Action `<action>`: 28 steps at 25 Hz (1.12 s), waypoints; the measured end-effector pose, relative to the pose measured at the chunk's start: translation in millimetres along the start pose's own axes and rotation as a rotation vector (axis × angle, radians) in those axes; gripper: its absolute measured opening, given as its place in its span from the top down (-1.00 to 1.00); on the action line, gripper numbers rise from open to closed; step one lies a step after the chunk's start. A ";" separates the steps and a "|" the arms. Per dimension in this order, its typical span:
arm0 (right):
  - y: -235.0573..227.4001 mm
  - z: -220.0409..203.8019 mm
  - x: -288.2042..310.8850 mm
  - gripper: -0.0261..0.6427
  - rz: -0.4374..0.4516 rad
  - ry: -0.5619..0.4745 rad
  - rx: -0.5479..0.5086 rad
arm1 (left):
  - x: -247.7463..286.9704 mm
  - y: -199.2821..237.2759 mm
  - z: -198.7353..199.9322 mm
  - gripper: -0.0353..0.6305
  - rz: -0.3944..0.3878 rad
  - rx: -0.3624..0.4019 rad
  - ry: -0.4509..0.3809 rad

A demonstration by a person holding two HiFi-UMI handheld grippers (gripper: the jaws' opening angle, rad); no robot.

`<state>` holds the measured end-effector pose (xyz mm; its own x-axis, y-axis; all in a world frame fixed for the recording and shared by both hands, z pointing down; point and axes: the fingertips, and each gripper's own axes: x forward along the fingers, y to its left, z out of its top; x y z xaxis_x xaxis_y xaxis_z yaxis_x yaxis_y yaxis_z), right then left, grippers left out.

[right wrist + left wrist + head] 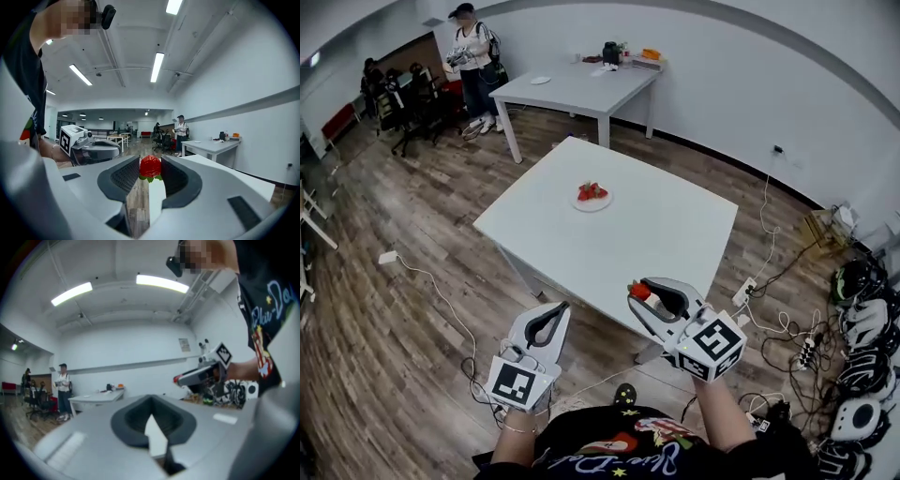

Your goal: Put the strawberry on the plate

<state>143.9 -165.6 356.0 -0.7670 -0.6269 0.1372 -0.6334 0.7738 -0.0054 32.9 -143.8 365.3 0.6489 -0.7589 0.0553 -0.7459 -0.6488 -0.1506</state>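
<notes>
My right gripper is shut on a red strawberry, held in the air just off the near edge of the white table. Seen along that gripper's jaws, the strawberry sits pinched at their tips with its green leaves pointing down. A white plate with other strawberries on it lies toward the table's far side, well ahead of both grippers. My left gripper hovers to the left of the right one, shut with nothing in it. The left gripper view shows its jaws meeting, with the right gripper beside them.
A second white table with small items stands at the back, and a person stands beside it near office chairs. Cables and power strips and headsets lie on the wooden floor at the right.
</notes>
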 end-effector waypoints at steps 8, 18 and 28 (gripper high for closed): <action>-76.9 -18.0 100.2 0.48 0.065 0.083 0.024 | 52.4 67.7 -33.3 0.89 0.058 -0.020 0.081; -187.5 -65.5 263.4 0.48 -0.007 0.318 -0.006 | 165.1 188.3 -70.8 0.89 -0.074 -0.045 0.084; -273.5 -159.6 371.3 0.48 -0.186 0.625 -0.041 | 218.2 305.4 -116.9 0.89 -0.136 -0.151 0.132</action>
<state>48.8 -595.4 566.5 -0.4327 -0.5893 0.6823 -0.7359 0.6680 0.1102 -70.8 -514.1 446.7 0.7272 -0.6581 0.1950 -0.6733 -0.7392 0.0161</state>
